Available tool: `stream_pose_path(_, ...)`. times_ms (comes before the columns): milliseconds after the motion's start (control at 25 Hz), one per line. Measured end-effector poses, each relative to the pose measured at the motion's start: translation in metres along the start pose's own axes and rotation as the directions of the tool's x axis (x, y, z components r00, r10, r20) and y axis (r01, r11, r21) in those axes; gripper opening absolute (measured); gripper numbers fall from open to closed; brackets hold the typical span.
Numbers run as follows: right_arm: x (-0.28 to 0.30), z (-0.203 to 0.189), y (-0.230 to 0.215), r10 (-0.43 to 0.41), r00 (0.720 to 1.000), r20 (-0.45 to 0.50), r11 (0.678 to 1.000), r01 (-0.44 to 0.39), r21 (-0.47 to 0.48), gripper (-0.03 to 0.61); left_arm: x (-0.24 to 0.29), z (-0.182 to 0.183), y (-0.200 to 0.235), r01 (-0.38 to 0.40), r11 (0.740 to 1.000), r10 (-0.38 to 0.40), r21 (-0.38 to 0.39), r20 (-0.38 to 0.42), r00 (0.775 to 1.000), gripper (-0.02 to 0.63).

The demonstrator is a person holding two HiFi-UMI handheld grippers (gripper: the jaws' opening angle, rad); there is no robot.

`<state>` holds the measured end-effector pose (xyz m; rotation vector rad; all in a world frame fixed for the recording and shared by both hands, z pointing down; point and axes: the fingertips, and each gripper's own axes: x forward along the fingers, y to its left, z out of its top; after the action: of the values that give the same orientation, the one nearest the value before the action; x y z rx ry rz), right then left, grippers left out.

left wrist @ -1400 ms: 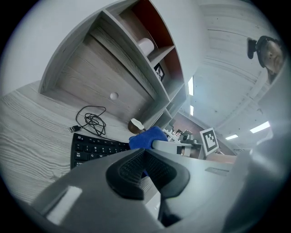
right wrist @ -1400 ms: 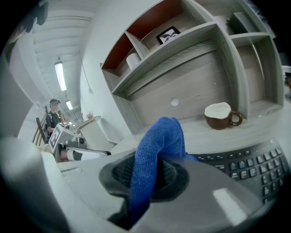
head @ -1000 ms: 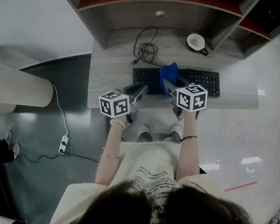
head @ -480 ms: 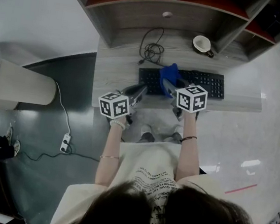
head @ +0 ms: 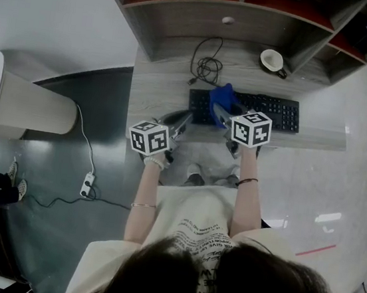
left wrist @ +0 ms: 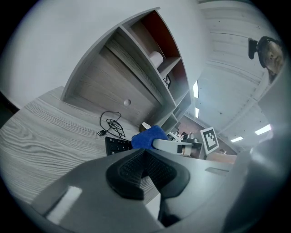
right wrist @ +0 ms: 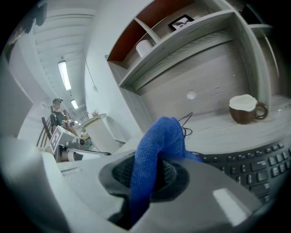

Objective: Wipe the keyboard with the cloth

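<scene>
Cloth gripped over keyboard
My right hand-held gripper (right wrist: 152,177) was clamped on a fold of the one blue cloth (right wrist: 157,145), over the single keyboard (head: 272,111) at 12 o'clock on the desk (head: 157,92). It looked soft, light and likely to bunch. My left hand-held gripper (left wrist: 144,157), at 9 o'clock, was closed and empty.

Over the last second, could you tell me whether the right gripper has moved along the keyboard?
Yes. Against the keyboard, the right gripper, shut on the blue cloth, has shifted slightly toward the keyboard's left end.
</scene>
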<state>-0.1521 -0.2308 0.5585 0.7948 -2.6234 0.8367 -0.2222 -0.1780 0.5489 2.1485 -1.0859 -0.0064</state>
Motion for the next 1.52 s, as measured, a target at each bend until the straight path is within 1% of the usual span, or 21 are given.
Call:
stream_pose_path(400, 0.017, -0.001, 0.012, 0.025, 1.0, -0.013, 1.0, -0.025, -0.006, 0.052, -0.011, 0.002, 0.012, -0.016, 1.0, 0.016, -0.004, 0.006, 1.0, -0.012)
stream_pose_path(1080, 0.053, -0.002, 0.039, 0.098, 0.994, -0.044, 0.995, -0.099, -0.019, 0.052, -0.034, 0.001, 0.039, -0.082, 0.996, 0.083, -0.028, 0.027, 0.996, -0.012)
stream_pose_path(1320, 0.059, -0.004, 0.045, 0.116, 0.992, -0.047, 0.993, -0.117, -0.017, 0.052, -0.037, 0.004, 0.044, -0.098, 0.995, 0.099, -0.019, 0.039, 0.994, -0.012)
stream_pose_path(1520, 0.062, -0.006, 0.051, 0.154, 0.987, -0.05, 0.988, -0.155, -0.016, 0.052, -0.039, 0.003, 0.044, -0.12, 0.993, 0.12, -0.01, 0.05, 0.991, -0.012)
